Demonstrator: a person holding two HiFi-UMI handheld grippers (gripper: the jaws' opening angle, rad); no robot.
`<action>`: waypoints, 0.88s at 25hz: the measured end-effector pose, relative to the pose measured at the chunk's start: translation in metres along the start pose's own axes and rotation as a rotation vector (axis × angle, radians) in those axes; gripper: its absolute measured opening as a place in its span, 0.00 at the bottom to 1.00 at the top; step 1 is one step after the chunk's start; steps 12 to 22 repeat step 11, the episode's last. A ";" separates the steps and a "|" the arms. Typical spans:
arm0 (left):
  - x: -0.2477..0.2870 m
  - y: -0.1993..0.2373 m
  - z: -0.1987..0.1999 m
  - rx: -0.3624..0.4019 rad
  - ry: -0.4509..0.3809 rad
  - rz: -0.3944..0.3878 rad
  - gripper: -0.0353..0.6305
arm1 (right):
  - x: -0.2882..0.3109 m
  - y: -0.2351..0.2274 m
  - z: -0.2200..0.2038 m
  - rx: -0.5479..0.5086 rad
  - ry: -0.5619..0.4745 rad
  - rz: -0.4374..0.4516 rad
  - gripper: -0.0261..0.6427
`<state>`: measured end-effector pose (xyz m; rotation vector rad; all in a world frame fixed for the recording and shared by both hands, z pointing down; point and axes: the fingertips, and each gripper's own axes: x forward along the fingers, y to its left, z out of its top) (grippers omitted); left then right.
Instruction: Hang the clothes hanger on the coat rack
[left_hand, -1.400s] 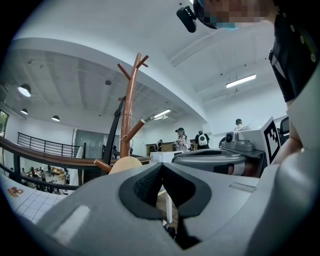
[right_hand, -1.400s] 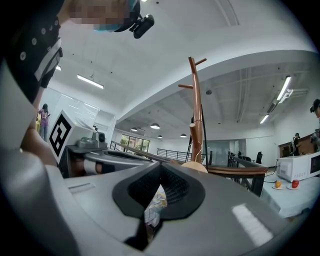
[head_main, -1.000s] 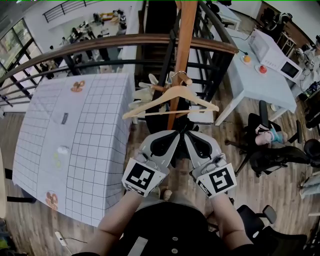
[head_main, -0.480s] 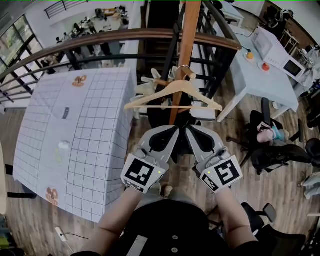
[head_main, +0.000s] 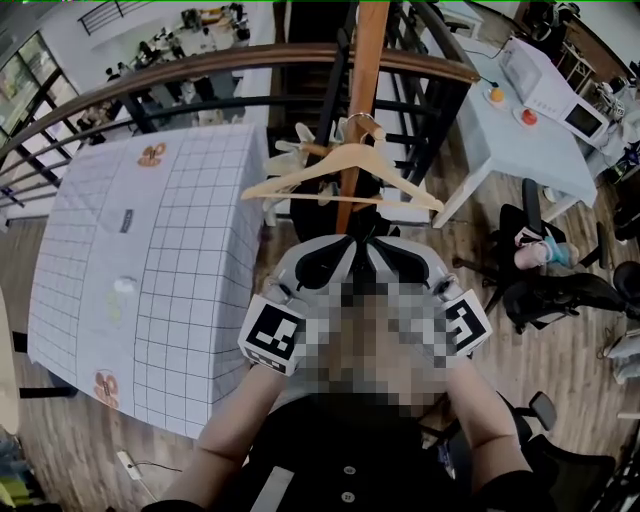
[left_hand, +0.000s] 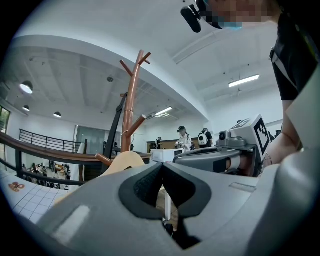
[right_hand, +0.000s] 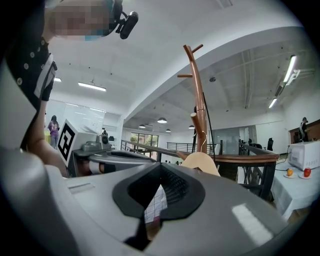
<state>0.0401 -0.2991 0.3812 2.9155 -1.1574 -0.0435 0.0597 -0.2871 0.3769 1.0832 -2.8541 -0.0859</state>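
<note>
Checked table (head_main: 180, 300): it fills the left of the head view. It has no part in this job, and we stand off its right edge.
Railing (head_main: 250, 60): a brown rail curving across the top of the frame, behind the rack.
Coat rack (head_main: 368, 60): a brown pole running up through the upper centre, straight ahead of us, with short pegs branching off for hooks to catch on.
Hanger (head_main: 330, 158): wooden, at the centre of the frame just above our grippers. Its wire hook (head_main: 365, 122) sits over a peg beside the pole. Nothing grips the hanger, so we judge it is carried by the peg alone and the hanging is done.
Left gripper (head_main: 350, 243): lower centre, below the hanger and clear of it. Its jaws are pressed together on nothing, since there is nothing left to hold.
Right gripper (head_main: 380, 245): just beside the left one, also clear of the hanger. Its jaws are likewise closed and empty, pointing toward the rack.
</note>
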 end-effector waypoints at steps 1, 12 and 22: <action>0.000 -0.001 0.000 -0.003 0.002 -0.003 0.05 | -0.001 0.000 0.000 -0.005 0.006 0.005 0.03; 0.000 0.006 -0.007 0.005 0.015 0.007 0.05 | 0.006 -0.004 -0.001 -0.047 0.027 0.046 0.03; 0.000 0.006 -0.007 0.005 0.015 0.007 0.05 | 0.006 -0.004 -0.001 -0.047 0.027 0.046 0.03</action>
